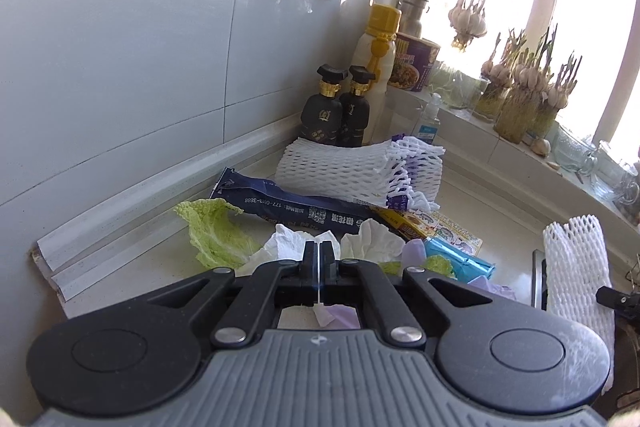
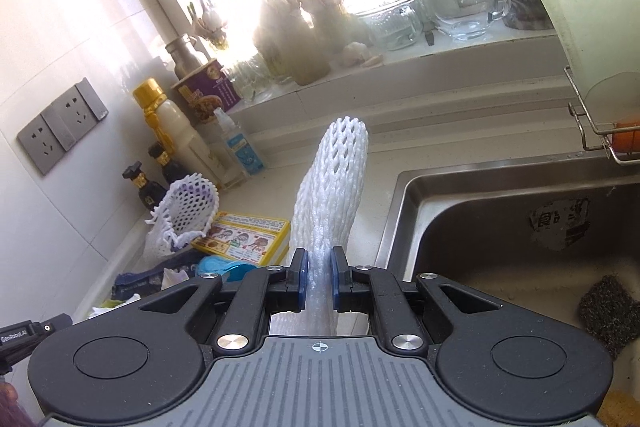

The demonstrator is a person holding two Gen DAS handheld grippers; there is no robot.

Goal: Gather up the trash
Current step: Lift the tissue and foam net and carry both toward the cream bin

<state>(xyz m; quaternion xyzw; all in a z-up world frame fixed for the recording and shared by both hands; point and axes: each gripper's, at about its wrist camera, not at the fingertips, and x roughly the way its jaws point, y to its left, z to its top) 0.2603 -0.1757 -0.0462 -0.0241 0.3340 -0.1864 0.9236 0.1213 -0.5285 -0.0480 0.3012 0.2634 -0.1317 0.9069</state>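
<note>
My right gripper [image 2: 319, 267] is shut on a white foam net sleeve [image 2: 334, 179] and holds it upright above the counter beside the sink; the sleeve also shows in the left wrist view [image 1: 576, 267]. My left gripper [image 1: 319, 255] is shut on a thin edge of white tissue [image 1: 320, 311] over a pile of trash: crumpled tissues [image 1: 372, 245], a cabbage leaf [image 1: 216, 231], a dark blue wrapper [image 1: 280, 203], a blue plastic bag [image 1: 460, 259], a yellow printed box [image 1: 436, 227] and a second foam net [image 1: 344, 167].
Two black bottles [image 1: 336, 111], a white bottle with a yellow cap [image 1: 378, 55] and a purple noodle cup [image 1: 414, 63] stand in the corner. Sprouting garlic [image 1: 528, 95] and glassware [image 2: 460, 7] line the windowsill. A steel sink [image 2: 520, 227] with a scouring pad [image 2: 608, 311] lies to the right.
</note>
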